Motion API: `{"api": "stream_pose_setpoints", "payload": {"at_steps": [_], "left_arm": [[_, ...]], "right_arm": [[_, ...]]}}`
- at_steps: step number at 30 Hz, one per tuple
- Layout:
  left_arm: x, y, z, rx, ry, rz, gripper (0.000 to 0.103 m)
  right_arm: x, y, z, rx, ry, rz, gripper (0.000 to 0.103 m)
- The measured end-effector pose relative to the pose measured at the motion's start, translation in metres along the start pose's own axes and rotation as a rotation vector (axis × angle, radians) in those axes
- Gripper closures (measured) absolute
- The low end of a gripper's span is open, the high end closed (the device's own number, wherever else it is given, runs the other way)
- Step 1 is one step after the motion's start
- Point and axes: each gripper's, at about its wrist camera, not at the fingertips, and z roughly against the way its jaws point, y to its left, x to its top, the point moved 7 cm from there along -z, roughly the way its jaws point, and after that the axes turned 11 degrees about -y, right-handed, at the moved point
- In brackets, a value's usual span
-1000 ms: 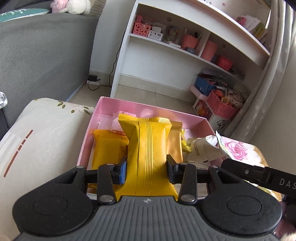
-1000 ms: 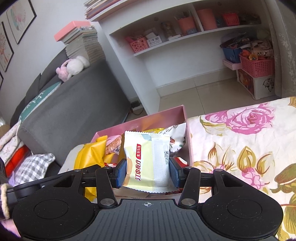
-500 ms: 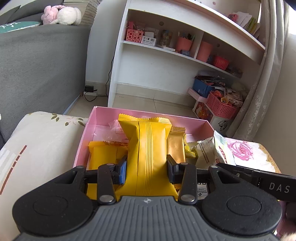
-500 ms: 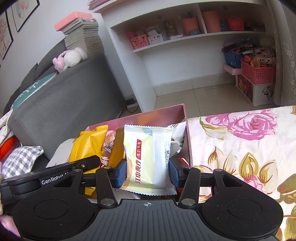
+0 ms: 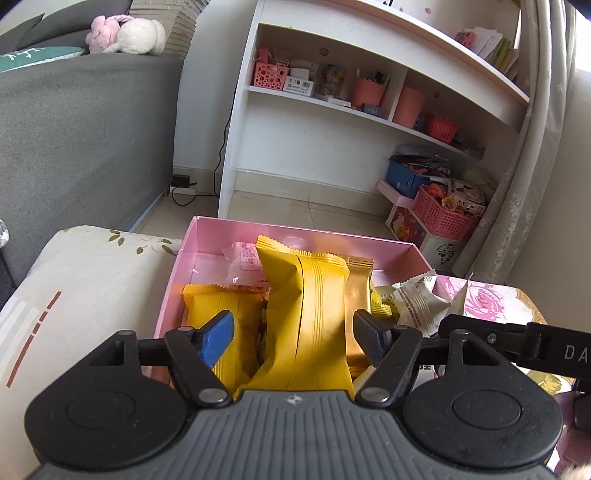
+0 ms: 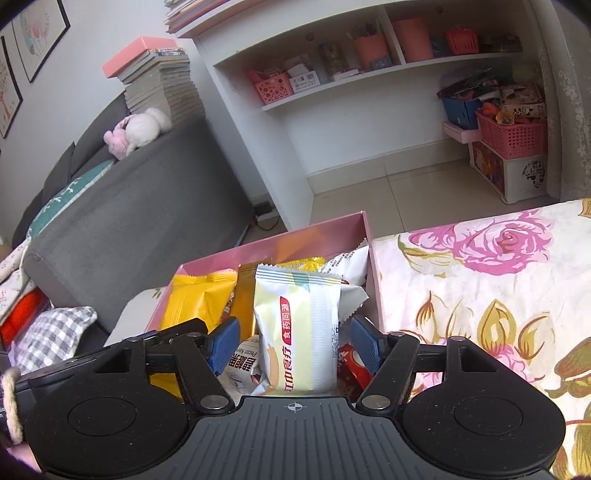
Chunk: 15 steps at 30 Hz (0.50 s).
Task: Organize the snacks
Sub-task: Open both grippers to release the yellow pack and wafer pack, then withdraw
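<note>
1. The lower ends of both upright packets are hidden behind the gripper bodies; the box floor is largely covered, and the small print on the wrappers is not readable.
2. The pink box (image 5: 295,229) is seen on a floral cloth (image 6: 480,295), packed with snacks: a flat yellow packet (image 5: 218,306) at its left, a gold packet (image 5: 358,288), silver-white packets (image 5: 417,302) at its right, a clear-wrapped one (image 5: 243,258) at the back.
3. Behind, a grey sofa (image 5: 81,122), a plush toy (image 5: 125,35), a white shelf unit (image 5: 332,122) and pink baskets (image 6: 513,134) are visible. The right gripper's arm crosses the left view's lower right.
4. The left gripper (image 5: 293,332) has just been opening; its fingers are spread, and the tall yellow packet (image 5: 306,314) stands between them inside the box, untouched by either pad.
5. The right gripper (image 6: 293,341) has likewise just been opening; the pale yellow-green packet (image 6: 299,325) stands upright between its spread fingers at the box's right side, gaps visible on both sides.
</note>
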Motion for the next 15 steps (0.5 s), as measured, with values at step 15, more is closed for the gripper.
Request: {"api": "stream_pose_setpoints", "payload": {"at_steps": [15], "left_arm": [[0.002,0.0,0.041,0.033,0.03,-0.057,0.017]], "right_arm": [[0.002,0.007,0.046,-0.022,-0.006,0.067,0.019]]}}
